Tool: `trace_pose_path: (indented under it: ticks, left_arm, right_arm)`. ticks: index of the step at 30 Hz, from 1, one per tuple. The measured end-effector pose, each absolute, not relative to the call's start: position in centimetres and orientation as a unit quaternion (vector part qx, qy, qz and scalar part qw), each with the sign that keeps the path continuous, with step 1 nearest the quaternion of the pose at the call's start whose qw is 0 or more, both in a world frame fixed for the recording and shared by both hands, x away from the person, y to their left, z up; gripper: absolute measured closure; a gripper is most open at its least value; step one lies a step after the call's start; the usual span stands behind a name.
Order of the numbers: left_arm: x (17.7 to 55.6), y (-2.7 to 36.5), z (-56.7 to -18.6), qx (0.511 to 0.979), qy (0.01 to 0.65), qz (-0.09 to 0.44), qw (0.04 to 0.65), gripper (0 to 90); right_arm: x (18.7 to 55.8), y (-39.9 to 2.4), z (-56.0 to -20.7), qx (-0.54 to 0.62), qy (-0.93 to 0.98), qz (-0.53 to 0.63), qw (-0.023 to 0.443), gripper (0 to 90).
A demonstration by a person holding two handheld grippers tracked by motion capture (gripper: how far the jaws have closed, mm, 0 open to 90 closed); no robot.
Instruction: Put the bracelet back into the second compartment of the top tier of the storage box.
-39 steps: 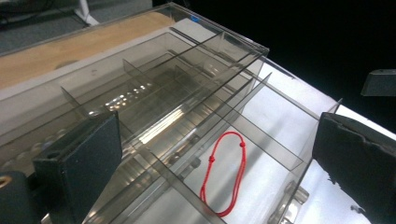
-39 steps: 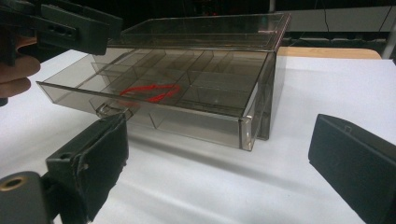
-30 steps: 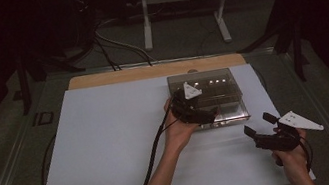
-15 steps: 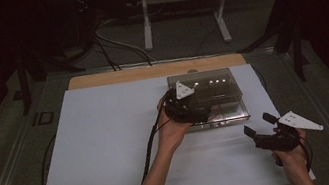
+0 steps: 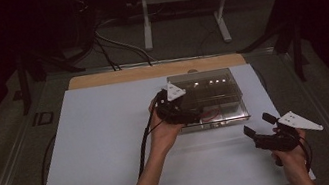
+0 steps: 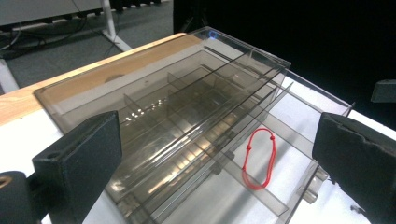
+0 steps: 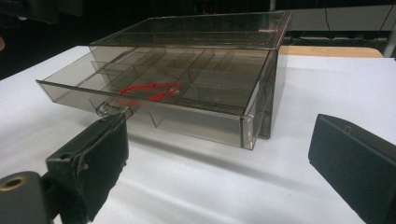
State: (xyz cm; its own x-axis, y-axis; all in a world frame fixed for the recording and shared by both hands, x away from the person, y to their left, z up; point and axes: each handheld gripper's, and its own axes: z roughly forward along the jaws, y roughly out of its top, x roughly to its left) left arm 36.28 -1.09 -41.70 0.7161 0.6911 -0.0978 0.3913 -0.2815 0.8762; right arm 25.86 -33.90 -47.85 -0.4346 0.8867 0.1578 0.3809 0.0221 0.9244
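A broad white sheet (image 5: 111,152) covers most of the table, with a strip of pale bare wood (image 5: 149,72) showing along its far edge. The table is ringed by a grey metal frame (image 5: 7,164), and a small dark rectangular object (image 5: 43,118) sits off the sheet's left edge. Beyond the table the room is dim: a grey floor (image 5: 183,33), a white metal stand with splayed feet (image 5: 183,13), and black cables (image 5: 104,47) trailing across the floor toward the table.

A smoky transparent plastic drawer box (image 5: 209,96) stands on the right far part of the sheet, its divided drawer (image 7: 149,100) pulled partly out toward the person. In one front compartment lies a red loop of cord (image 6: 260,158), also seen in the right gripper view (image 7: 149,90); a small clear handle (image 7: 106,109) sticks out from the drawer's front.

The left gripper (image 5: 175,108), held in the person's left hand (image 5: 164,133), is at the box's left front corner; in its own view the black jaws stand wide apart, spanning the box without touching it. The right gripper (image 5: 260,129), in the right hand (image 5: 292,155), hangs over the sheet near its front right corner, apart from the box, jaws spread wide and holding nothing
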Motion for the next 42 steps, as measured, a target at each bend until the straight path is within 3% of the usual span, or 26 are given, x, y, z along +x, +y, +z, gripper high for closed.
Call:
trace_pose_path:
  ticks: [42]
  left_arm:
    - [33.9,8.6,-41.7,0.750,0.356,0.212,0.515,3.3]
  right_arm:
    - [25.9,-33.5,-47.9,0.470,0.672,0.517,0.246,5.0]
